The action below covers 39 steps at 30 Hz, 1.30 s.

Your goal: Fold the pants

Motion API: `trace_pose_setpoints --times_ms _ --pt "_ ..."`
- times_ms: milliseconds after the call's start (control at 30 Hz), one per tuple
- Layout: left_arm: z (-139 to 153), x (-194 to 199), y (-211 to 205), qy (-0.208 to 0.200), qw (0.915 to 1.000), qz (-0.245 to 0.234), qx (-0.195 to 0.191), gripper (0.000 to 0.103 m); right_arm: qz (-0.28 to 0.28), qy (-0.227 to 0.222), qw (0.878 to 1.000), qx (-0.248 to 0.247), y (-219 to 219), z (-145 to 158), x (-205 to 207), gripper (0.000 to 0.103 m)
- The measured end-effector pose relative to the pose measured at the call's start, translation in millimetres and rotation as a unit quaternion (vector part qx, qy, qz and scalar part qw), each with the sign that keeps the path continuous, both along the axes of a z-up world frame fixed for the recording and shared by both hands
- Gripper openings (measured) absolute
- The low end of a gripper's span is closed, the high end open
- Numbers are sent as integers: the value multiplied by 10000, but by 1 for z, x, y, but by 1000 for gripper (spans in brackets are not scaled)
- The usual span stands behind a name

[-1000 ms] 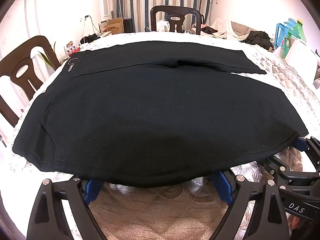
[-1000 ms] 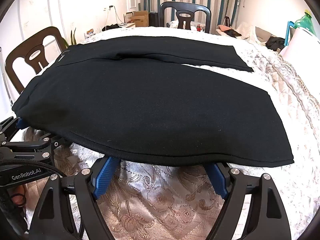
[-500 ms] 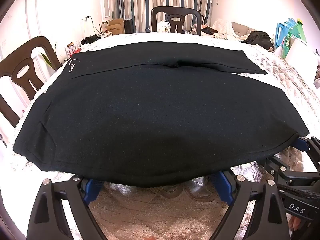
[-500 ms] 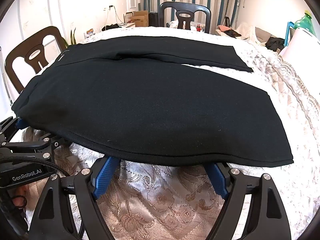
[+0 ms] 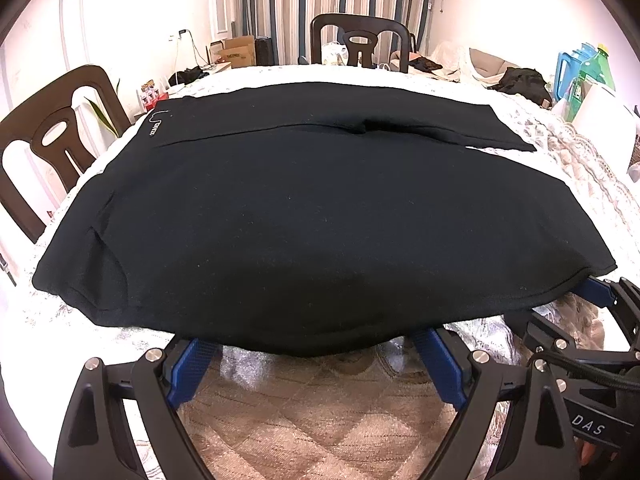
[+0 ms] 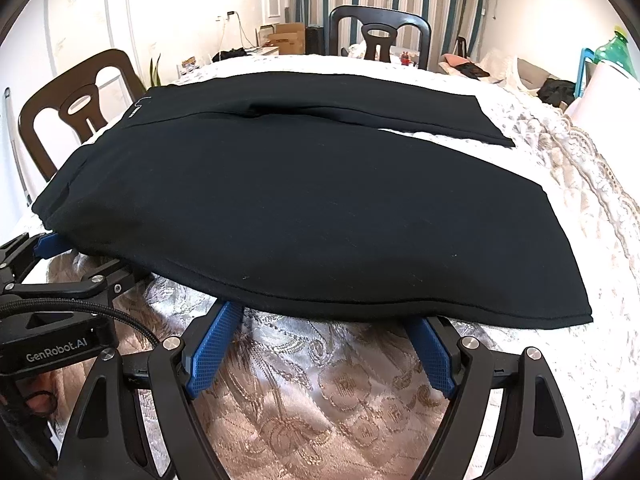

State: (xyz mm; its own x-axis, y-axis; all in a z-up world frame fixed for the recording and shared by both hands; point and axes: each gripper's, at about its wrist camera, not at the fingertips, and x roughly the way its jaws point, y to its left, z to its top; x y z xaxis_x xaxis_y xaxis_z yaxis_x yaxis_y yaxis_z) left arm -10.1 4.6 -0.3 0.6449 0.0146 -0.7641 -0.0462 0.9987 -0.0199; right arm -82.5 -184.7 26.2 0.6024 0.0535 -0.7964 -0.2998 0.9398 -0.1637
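**Black pants spread flat, both tools at the near hem**

While the black knit pants (image 5: 312, 216) lie spread across the tabletop with its pale embroidered cloth (image 6: 304, 392), we see one leg folded away at the far side, a thin seam running lengthwise and a small white logo near the far left corner. The fabric looks smooth, with only a slight pleat at the left end. Its near edge bulges over the blue fingertips of both tools.

Our left tool (image 5: 316, 350) has its jaws spread wide, the tips tucked under the near edge. Our right tool (image 6: 320, 330) is likewise spread, its blue ribbed pads slipped beneath the hem. Neither pinches the cloth.

Around the tabletop stand a dark wooden chair (image 5: 52, 140) at the left and another dark wooden chair (image 6: 380, 36) at the far end. Green and blue plastic bottles (image 5: 588, 72) sit near the right edge, well apart from the pants. Cardboard boxes (image 6: 286, 36) rest by the striped curtains (image 5: 312, 0).
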Motion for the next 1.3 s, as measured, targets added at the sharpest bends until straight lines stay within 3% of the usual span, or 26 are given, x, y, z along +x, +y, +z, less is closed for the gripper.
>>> trace_pose_setpoints --times_ms 1300 --pt "0 -3 0 -47 10000 23 22 93 7 -22 10000 32 -3 0 -2 82"
